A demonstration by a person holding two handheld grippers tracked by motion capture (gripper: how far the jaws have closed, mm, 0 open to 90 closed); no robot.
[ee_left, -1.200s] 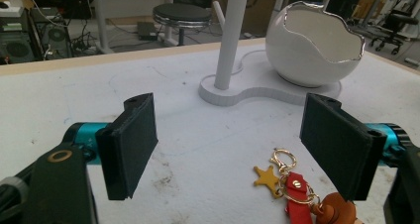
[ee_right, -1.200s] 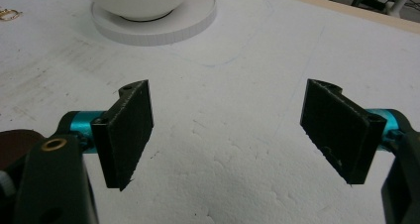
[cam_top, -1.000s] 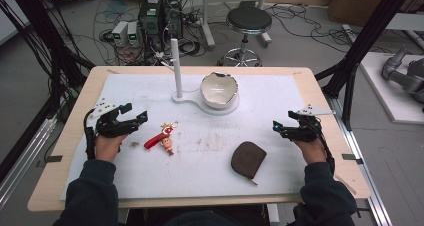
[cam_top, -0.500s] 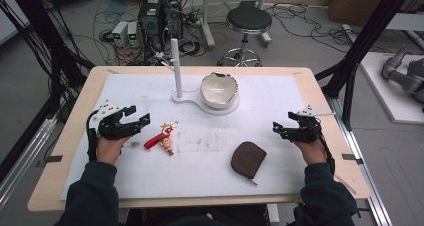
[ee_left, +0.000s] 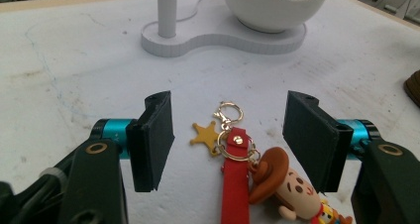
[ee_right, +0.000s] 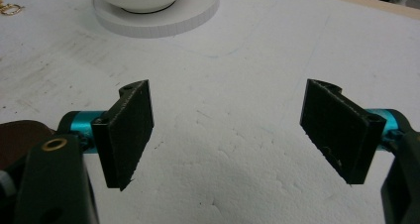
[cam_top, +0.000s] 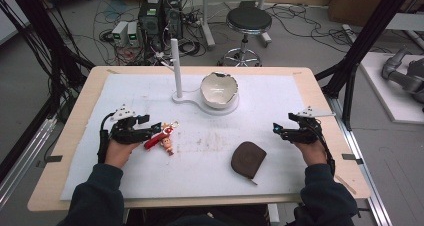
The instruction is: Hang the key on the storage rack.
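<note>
The eggshell bowl [cam_top: 219, 88] seems empty; keychain [ee_left: 237, 154] between open left claw [ee_left: 230, 140].

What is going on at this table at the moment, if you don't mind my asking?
A person holds a gripper in each hand. The left gripper is open, with a cowboy keychain lying between its jaws, ungrasped. The right gripper is open over bare white mat, beside a brown pouch. A white stand with a bowl sits behind.

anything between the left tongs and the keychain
Nothing visible. The left tongs are open, with the keychain lying on the mat between the jaws, its gold clasp and red strap unobstructed.
</note>
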